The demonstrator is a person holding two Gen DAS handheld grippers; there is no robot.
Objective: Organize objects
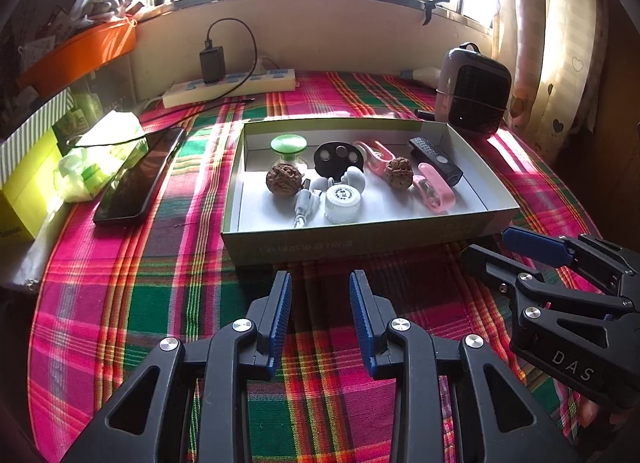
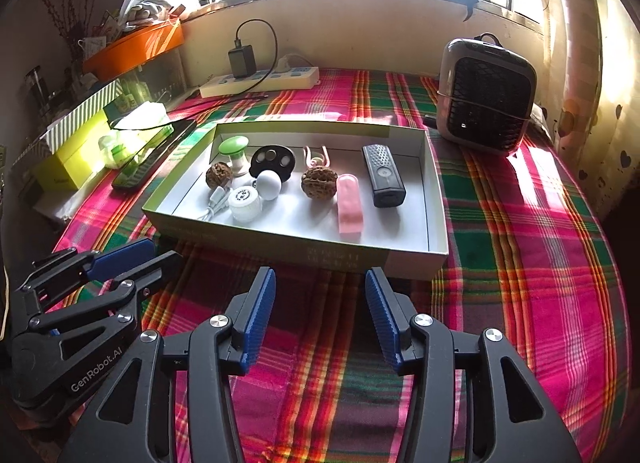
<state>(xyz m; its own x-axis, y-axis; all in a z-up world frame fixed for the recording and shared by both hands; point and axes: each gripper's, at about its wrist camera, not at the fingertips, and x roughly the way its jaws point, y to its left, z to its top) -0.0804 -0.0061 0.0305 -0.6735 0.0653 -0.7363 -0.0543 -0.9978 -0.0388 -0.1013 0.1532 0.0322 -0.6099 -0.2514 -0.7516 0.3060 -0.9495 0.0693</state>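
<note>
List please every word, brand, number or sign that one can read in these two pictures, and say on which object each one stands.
"GenRobot.AI": on the body of the left hand-held gripper, seen from the right wrist view.
"DAS": on the body of the right hand-held gripper, seen from the left wrist view; possibly part of a longer word.
Pale print on the front wall of the box: too faint to read.
Mark on the white round cap: too small to read.

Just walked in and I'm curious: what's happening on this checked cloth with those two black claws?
A person is tidying small things into a shallow box with two hand-held claws. Both the left claw and the right claw hang open and empty over the cloth, just in front of the box. Inside already lie two walnuts, a pink clip, a black remote, a white cap and other bits. A phone lies outside, left of the box.
</note>
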